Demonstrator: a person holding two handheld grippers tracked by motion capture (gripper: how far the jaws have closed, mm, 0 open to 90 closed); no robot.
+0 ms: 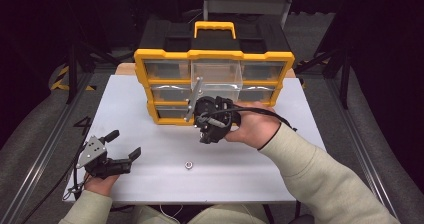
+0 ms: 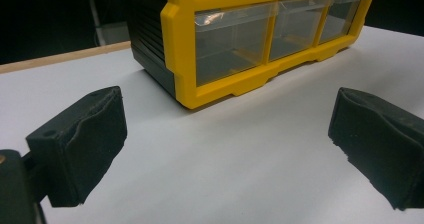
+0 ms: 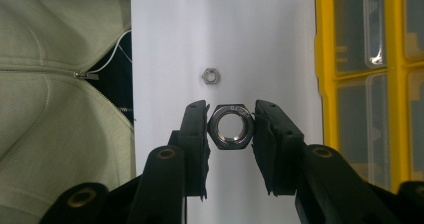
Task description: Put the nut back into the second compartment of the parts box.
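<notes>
Right gripper (image 3: 231, 129) pinches the hex nut (image 3: 230, 127) by its flats, aloft before the pulled-out drawer (image 1: 216, 77), likely its destination; left gripper (image 1: 116, 160) idles, jaws wide, on the tabletop (image 1: 150, 134).

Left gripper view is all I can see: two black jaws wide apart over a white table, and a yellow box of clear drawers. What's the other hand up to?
Observer: The right gripper is shut on a large nut, with one jaw on each side of it.
Operator: Where is it holding that?
Observer: In the high view it is held up in front of the organiser, just below the top middle drawer, which stands pulled out.
Operator: Is anything lying loose on the table?
Observer: Yes, a small nut lies on the table, on the person's side and apart from both grippers.
</notes>
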